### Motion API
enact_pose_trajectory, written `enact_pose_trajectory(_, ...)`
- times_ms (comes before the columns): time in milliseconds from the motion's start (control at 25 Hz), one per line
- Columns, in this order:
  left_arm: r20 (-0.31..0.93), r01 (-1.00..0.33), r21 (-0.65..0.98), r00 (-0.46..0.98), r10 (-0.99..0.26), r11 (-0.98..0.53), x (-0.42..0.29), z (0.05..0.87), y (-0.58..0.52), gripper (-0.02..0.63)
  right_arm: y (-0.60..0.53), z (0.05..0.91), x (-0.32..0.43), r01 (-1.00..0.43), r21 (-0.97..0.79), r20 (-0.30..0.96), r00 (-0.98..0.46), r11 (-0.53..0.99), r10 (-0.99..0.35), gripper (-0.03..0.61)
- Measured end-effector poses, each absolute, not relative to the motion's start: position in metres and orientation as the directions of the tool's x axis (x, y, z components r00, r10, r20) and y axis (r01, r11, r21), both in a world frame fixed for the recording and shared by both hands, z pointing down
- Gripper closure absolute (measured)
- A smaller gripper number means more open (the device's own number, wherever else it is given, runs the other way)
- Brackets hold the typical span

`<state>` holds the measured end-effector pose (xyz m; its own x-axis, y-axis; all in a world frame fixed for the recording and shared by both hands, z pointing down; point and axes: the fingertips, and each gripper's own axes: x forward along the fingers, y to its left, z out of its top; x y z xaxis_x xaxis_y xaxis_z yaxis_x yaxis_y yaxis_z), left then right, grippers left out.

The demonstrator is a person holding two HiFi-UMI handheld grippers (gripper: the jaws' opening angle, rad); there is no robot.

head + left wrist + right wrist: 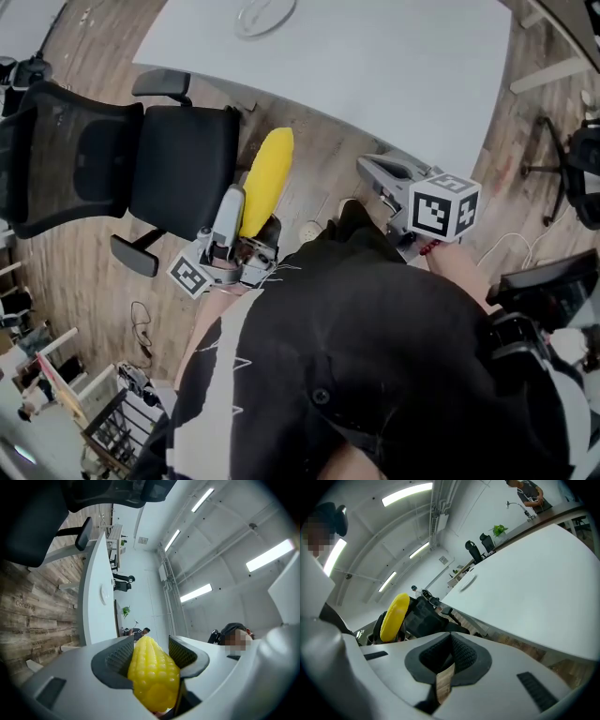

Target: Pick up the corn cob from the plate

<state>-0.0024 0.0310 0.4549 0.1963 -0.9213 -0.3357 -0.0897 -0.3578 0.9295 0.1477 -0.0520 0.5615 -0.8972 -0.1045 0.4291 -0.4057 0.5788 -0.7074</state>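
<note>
1. The left gripper (152, 645) has its jaws pinching the corn cob (152, 679) by its near end, a secure carry.
2. The right gripper (451, 641) has its jaws pressed together, empty, apparently unneeded.
3. The plate (265, 14) sits on the table (375, 66) at twelve o'clock from the cob, so the pickup looks done.

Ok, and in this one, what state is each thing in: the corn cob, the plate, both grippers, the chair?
corn cob: off the plate, clamped in the left gripper, tip poking out past the jaws.
left gripper: shut on the corn cob.
right gripper: jaws together, nothing between them.
plate: on the white table, nothing on it.
office chair: unoccupied, beside the table.
</note>
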Motion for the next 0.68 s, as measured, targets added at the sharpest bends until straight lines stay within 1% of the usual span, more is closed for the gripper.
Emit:
enact_pose_trajectory(280, -0.331, -0.083, 0.932, 0.194, -0.923, -0.352, -0.011, 0.457, 0.046, 0.379, -0.047, 0.55, 0.141, -0.425, -0.687, 0.423, -0.893, 0.589, -0.152, 0.563)
enact_pose_trajectory(680, -0.361, -0.063, 0.922, 0.217, -0.907, -0.383, -0.021, 0.454, 0.057, 0.379, -0.029, 0.541, 0.127, -0.433, -0.667, 0.427, -0.889, 0.606, -0.166, 0.563)
